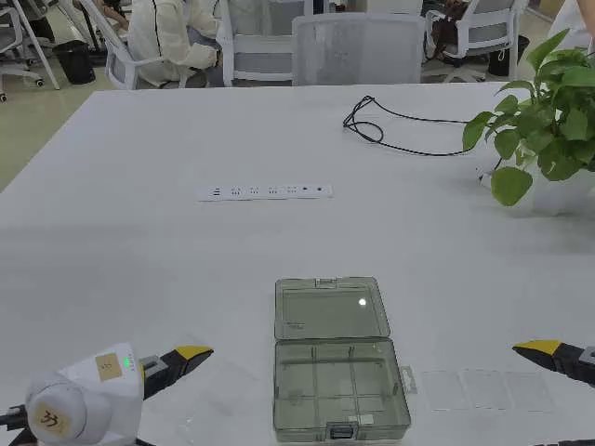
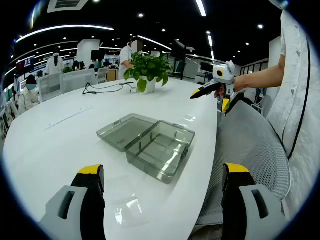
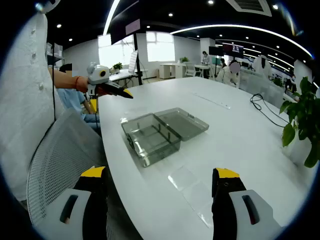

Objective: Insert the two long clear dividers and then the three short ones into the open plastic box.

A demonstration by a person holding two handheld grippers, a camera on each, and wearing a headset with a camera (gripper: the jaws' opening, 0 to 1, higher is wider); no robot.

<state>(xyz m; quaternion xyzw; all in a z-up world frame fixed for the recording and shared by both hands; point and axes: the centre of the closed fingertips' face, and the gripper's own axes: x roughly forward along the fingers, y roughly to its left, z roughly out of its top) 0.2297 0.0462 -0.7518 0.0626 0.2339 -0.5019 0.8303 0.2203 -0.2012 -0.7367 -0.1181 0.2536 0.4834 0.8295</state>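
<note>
The open clear plastic box (image 1: 340,388) lies near the table's front edge, its lid (image 1: 331,308) folded flat behind it. Faint lines cross its floor; I cannot tell whether any divider stands inside. Three short clear dividers (image 1: 476,389) lie in a row right of the box and show ahead of my right gripper (image 3: 160,173), which is open and holds nothing. Clear dividers (image 2: 128,210) lie flat left of the box (image 2: 156,149), just ahead of my left gripper (image 2: 163,170), also open and without a load. Left gripper (image 1: 178,364) and right gripper (image 1: 556,357) flank the box.
A white power strip (image 1: 265,191) lies mid-table. A black cable (image 1: 402,128) coils at the back, beside a potted plant (image 1: 544,116) at the right edge. Mesh chairs (image 1: 358,48) and a seated person (image 1: 167,42) are behind the table.
</note>
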